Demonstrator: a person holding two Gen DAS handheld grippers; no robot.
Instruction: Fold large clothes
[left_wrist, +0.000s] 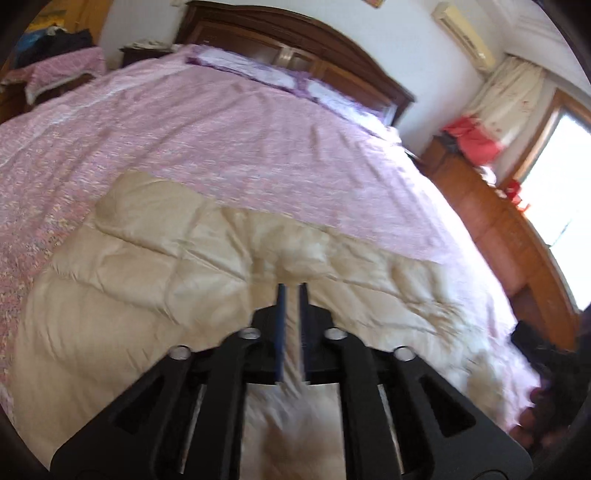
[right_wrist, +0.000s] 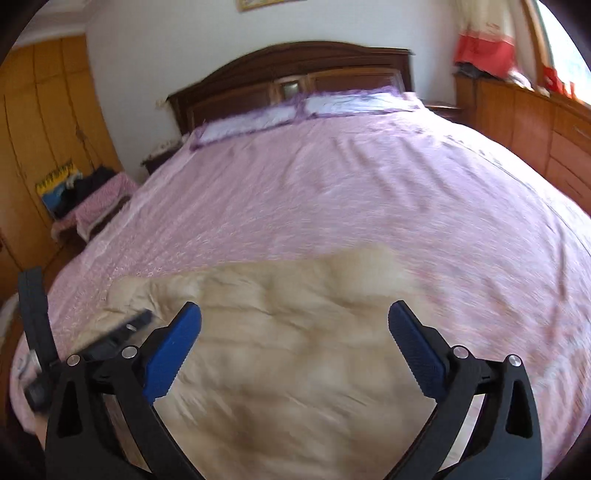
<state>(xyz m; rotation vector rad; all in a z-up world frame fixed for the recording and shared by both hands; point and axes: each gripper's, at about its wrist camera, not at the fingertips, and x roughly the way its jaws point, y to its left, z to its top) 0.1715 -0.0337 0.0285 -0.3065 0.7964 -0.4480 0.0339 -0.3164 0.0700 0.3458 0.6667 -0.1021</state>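
Observation:
A large cream padded garment (left_wrist: 155, 266) lies on the near part of a bed with a pink cover (left_wrist: 221, 129). My left gripper (left_wrist: 293, 286) is above it with its blue fingers nearly together and cream cloth running between them. In the right wrist view the same garment (right_wrist: 295, 350) lies below my right gripper (right_wrist: 295, 317), which is wide open and empty above its middle. The left gripper (right_wrist: 122, 332) shows at the lower left of that view, over the garment's left edge.
A dark wooden headboard (right_wrist: 295, 74) and two pillows (right_wrist: 351, 99) are at the far end of the bed. A wooden dresser (right_wrist: 535, 129) stands on the right under a window. A cloth-covered stool with clothes (right_wrist: 92, 199) and a wardrobe (right_wrist: 37, 129) stand on the left.

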